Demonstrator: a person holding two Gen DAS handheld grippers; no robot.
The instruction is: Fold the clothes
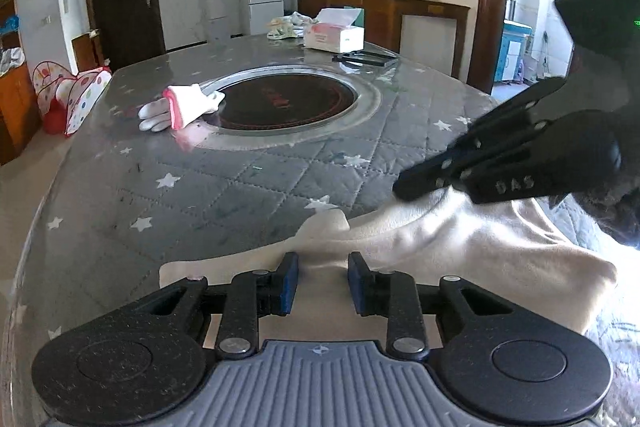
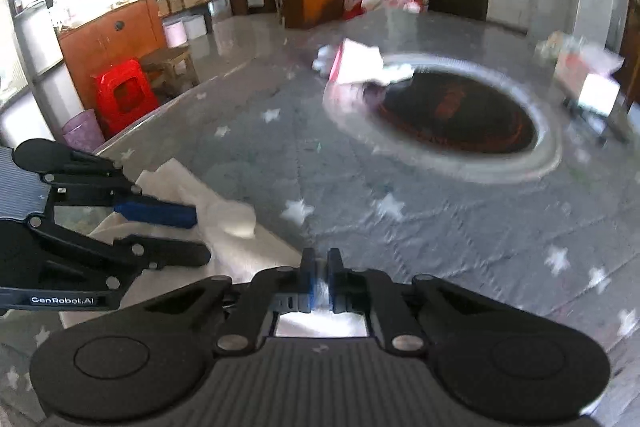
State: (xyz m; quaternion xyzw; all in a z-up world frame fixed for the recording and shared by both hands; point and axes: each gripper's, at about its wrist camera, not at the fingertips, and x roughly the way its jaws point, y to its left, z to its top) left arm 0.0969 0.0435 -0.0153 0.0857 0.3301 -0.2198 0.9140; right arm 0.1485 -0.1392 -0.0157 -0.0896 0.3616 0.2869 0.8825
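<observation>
A cream-white garment lies on the near edge of the grey star-patterned table. My left gripper is open, its blue pads over the garment's near edge. My right gripper is shut on a fold of the garment and lifts it slightly. In the left wrist view the right gripper comes in from the right onto the cloth. In the right wrist view the left gripper is at the left, open over the garment.
A folded white and pink garment lies by the rim of the round black cooktop in the table's middle. A tissue box and small cloths stand at the far edge. A red stool is beside the table.
</observation>
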